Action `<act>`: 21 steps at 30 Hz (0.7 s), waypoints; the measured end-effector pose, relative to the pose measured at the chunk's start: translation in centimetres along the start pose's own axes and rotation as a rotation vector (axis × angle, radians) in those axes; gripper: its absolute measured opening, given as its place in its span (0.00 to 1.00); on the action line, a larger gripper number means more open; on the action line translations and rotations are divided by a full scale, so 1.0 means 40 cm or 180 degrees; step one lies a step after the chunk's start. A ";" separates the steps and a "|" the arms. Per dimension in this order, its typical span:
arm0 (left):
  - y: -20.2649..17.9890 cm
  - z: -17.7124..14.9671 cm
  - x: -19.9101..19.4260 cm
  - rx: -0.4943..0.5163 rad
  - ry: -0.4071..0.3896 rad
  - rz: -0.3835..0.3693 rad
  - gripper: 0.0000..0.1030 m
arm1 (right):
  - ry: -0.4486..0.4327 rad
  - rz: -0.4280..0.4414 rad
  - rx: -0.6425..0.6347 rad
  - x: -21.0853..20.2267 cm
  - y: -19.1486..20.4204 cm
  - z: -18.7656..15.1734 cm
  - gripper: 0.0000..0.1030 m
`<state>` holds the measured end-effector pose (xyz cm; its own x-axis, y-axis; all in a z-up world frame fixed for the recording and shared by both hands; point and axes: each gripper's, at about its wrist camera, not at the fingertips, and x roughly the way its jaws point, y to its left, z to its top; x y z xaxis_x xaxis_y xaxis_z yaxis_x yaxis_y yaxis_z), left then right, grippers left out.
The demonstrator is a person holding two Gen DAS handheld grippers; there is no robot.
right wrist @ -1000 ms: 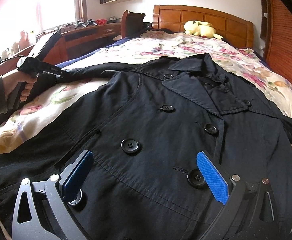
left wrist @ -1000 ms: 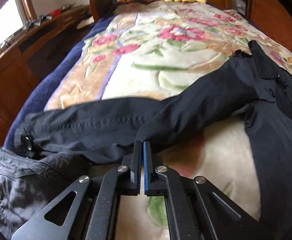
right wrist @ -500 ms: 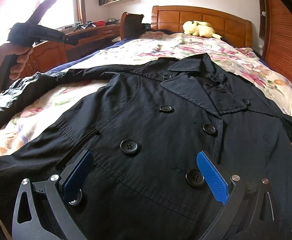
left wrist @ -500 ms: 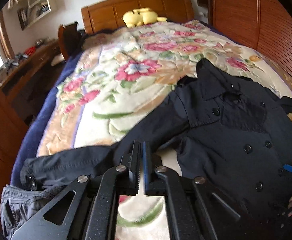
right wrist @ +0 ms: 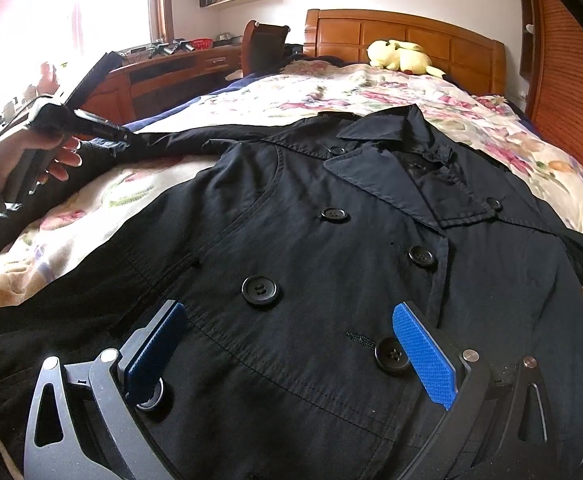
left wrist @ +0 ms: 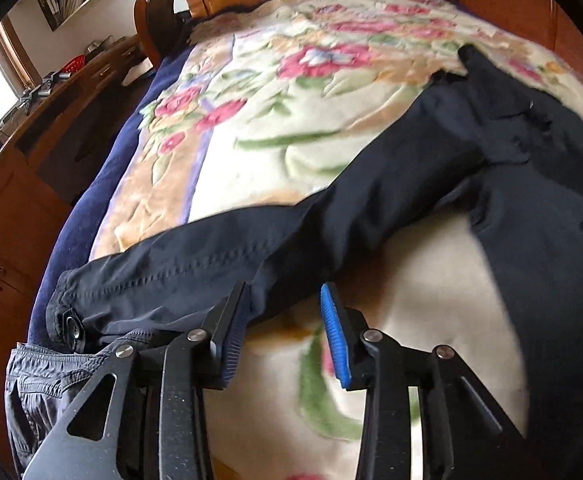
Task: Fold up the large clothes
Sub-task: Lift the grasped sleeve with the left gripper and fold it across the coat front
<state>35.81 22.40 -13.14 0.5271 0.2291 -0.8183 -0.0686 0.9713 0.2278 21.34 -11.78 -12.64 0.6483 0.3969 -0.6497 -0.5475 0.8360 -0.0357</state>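
Note:
A large black double-breasted coat (right wrist: 331, 248) lies face up on the floral blanket (right wrist: 371, 92) of the bed. Its sleeve (left wrist: 251, 248) stretches out to the left, its cuff button near the bed's edge. My left gripper (left wrist: 283, 300) is open, its fingers at the sleeve's near edge, with nothing between the pads. It also shows in the right wrist view (right wrist: 119, 134), held by a hand at the sleeve. My right gripper (right wrist: 287, 320) is open wide and rests low over the coat's front, near the lower buttons.
Grey trousers (left wrist: 51, 380) lie at the bed's left edge below the cuff. A wooden desk (left wrist: 31, 152) runs along the left side. A yellow plush toy (right wrist: 403, 56) sits by the headboard (right wrist: 411, 36). A slatted wooden wardrobe (right wrist: 567, 92) stands on the right.
My left gripper was shut and raised high; now it has come back down to the sleeve and opened. The right gripper and the coat body have stayed put.

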 end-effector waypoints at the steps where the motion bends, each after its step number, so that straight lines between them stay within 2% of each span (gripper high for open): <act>1: 0.004 -0.005 0.009 0.0018 0.0014 0.0035 0.37 | 0.0005 -0.0001 -0.0002 0.001 0.000 0.000 1.00; 3: 0.011 -0.010 0.033 0.0052 0.0038 0.0118 0.37 | 0.0010 -0.0002 -0.0005 0.001 0.000 0.000 1.00; 8: 0.029 -0.009 0.062 0.0023 0.0050 0.0117 0.37 | 0.0015 0.0002 -0.0002 0.001 0.000 -0.001 1.00; 9: 0.027 -0.011 0.059 0.0037 -0.0001 0.0138 0.32 | 0.0013 0.0002 -0.0001 0.000 0.000 -0.001 1.00; 10: 0.024 -0.010 0.054 0.0051 -0.0052 0.0147 0.21 | 0.0012 0.0002 -0.0002 0.000 0.000 -0.001 1.00; 11: 0.022 -0.009 0.051 0.0056 -0.0061 0.0140 0.05 | 0.0009 0.0001 -0.0001 0.000 0.000 -0.002 1.00; 12: 0.020 -0.009 0.046 0.0024 -0.0063 0.0053 0.03 | 0.0008 0.0001 -0.0001 0.000 0.000 -0.002 1.00; 13: 0.016 -0.006 0.041 0.0035 -0.0054 0.0007 0.02 | 0.0010 0.0001 -0.0001 0.000 0.000 -0.002 1.00; 15: 0.004 0.003 0.020 0.0062 -0.0104 0.0115 0.02 | 0.0007 0.0003 0.0001 0.000 0.000 -0.002 1.00; 21: -0.044 0.064 -0.139 -0.0011 -0.0525 -0.0108 0.02 | -0.0012 0.0002 0.0011 -0.003 0.000 -0.004 1.00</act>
<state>35.16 19.26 -7.64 0.6612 0.1828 -0.7276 -0.0511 0.9786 0.1995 21.17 -11.88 -12.66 0.6500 0.3987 -0.6469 -0.5461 0.8371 -0.0327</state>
